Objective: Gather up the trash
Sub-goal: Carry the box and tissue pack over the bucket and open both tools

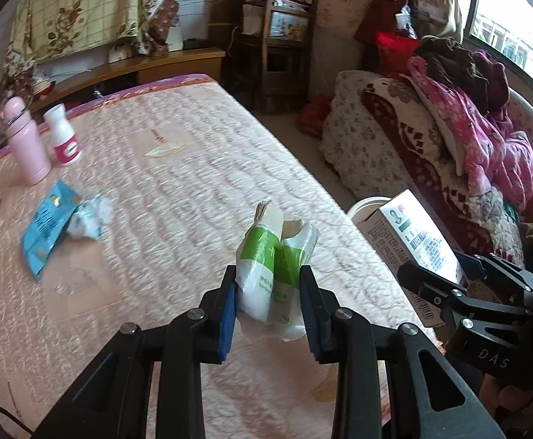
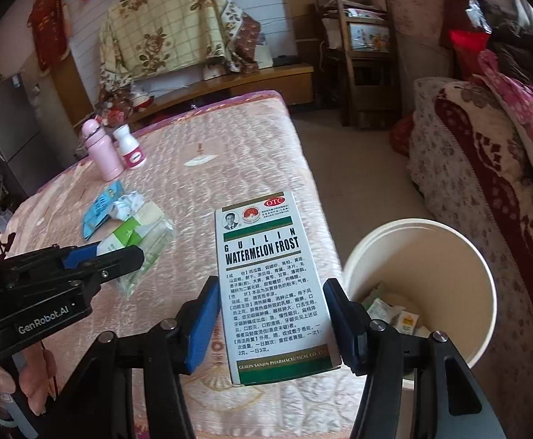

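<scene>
My left gripper (image 1: 268,303) is shut on a green-and-white plastic wrapper (image 1: 274,267), held above the pink mattress (image 1: 178,168); the wrapper also shows in the right wrist view (image 2: 138,241). My right gripper (image 2: 270,318) is shut on a white medicine box (image 2: 270,281) printed "Watermelon Frost", held over the mattress edge beside the white bucket (image 2: 460,252). The box also shows in the left wrist view (image 1: 409,234). The bucket holds several wrappers (image 2: 391,311). A blue packet (image 1: 47,223) and crumpled white paper (image 1: 90,216) lie on the mattress to the left.
A pink flask (image 1: 25,139) and a white pill bottle (image 1: 63,135) stand at the mattress's far left. A sofa piled with blankets and clothes (image 1: 449,139) is on the right. A wooden chair (image 1: 277,44) and a low cabinet (image 1: 149,66) stand at the back.
</scene>
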